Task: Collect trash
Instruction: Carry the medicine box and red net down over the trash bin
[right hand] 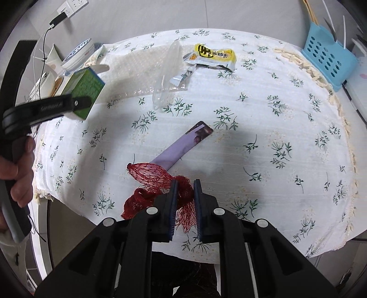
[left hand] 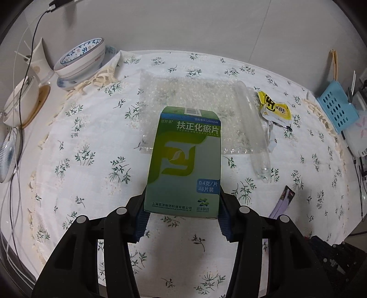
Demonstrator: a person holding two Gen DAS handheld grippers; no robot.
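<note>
My left gripper [left hand: 182,206] is shut on a green and white medicine box [left hand: 185,160], held up above the flowered tablecloth [left hand: 91,137]; the same box [right hand: 86,91] shows at the left of the right wrist view, with a hand on the handle. My right gripper [right hand: 185,183] is shut on a red mesh net bag [right hand: 151,176] that hangs over the table's near edge. On the cloth lie a purple wrapper [right hand: 183,146], a yellow snack packet [right hand: 214,56], a clear plastic tube [right hand: 167,75] and a sheet of bubble wrap [left hand: 190,100].
Bowls [left hand: 80,59] and a paper cup stand at the far left corner beside cables and a small fan [left hand: 9,155]. A blue perforated basket [right hand: 328,59] with chopsticks sits at the right edge. A wall with a power socket [right hand: 71,6] backs the table.
</note>
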